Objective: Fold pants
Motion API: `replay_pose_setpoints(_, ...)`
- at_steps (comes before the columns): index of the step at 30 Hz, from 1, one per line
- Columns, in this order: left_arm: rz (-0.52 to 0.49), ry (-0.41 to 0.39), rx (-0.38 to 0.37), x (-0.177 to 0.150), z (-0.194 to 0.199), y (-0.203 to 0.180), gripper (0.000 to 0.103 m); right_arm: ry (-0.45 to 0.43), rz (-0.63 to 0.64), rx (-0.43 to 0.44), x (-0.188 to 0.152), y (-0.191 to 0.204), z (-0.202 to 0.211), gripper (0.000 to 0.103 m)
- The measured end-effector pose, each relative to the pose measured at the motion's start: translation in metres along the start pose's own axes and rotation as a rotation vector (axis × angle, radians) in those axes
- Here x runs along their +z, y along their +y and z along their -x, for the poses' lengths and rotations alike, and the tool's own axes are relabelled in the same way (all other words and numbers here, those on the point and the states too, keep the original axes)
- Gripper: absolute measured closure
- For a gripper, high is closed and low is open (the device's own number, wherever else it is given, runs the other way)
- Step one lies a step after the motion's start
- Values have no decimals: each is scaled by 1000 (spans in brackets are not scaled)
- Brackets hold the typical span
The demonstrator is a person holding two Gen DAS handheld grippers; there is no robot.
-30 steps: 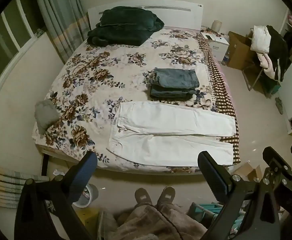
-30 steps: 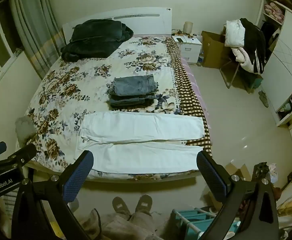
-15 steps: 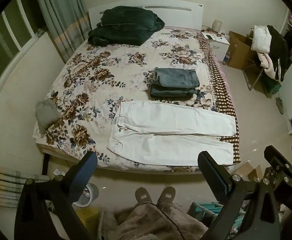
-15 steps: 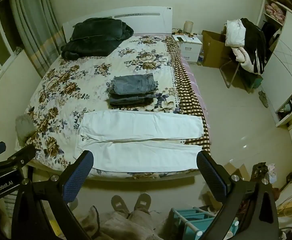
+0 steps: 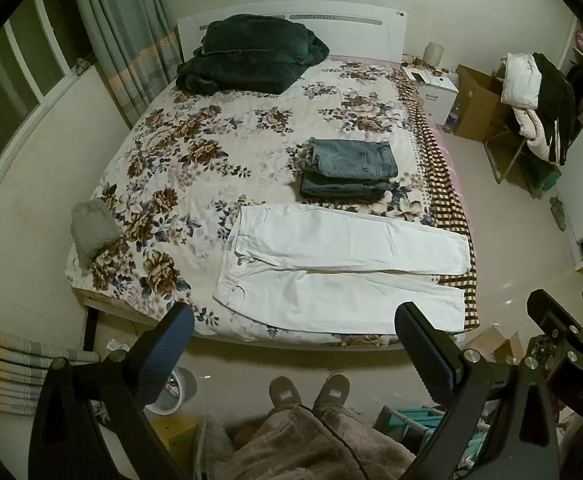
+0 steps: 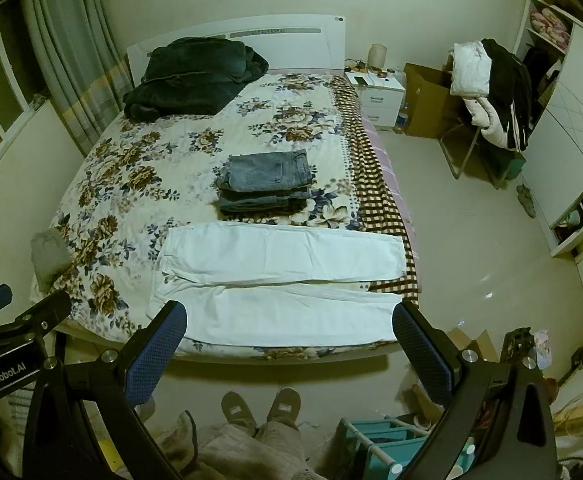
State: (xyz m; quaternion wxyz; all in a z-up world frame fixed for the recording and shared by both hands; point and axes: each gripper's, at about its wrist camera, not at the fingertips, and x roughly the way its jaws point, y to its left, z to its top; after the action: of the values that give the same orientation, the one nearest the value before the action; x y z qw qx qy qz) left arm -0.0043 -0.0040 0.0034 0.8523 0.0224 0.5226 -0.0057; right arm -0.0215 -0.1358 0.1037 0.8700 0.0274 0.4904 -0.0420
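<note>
White pants [image 5: 343,272] lie flat and unfolded near the foot edge of the floral bed [image 5: 195,168], waist to the left, legs to the right. They also show in the right wrist view [image 6: 279,276]. My left gripper [image 5: 293,340] is open and empty, held high above the floor in front of the bed. My right gripper [image 6: 289,340] is open and empty too, at a similar height, to the right of the left one. Neither touches the pants.
A stack of folded jeans [image 5: 349,168] lies just behind the pants. A dark blanket [image 5: 251,54] sits at the headboard, a grey item [image 5: 91,232] at the bed's left corner. A teal rack [image 6: 383,440], a cardboard box [image 5: 495,344] and a clothes-laden chair [image 6: 491,92] stand on the floor.
Both views have shifted slightly; the bed and pants sit a little higher in the frames. The pants have not moved and both grippers stay open.
</note>
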Motion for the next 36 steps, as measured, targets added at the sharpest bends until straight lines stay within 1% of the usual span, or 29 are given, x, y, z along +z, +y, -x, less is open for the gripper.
replay_pose_setpoints(3, 0, 1, -2, 3, 1, -2, 1, -1, 0, 0, 5, 1, 1, 0)
replay_pose_setpoints(20, 0, -6, -3, 5, 4, -8, 1, -4, 3, -6, 7, 6, 5, 0)
replay_pose_setpoints(29, 0, -7, -6, 3, 4, -3, 1, -4, 1, -2, 6, 8, 7, 0)
replay_pose_setpoints(34, -8, -7, -1, 8, 6, -6, 1, -3, 2, 2, 3, 9, 9, 0)
replay_pose_setpoints(36, -13, -5, -1, 17, 5, -10, 1, -3, 1, 1, 4, 10, 9, 0)
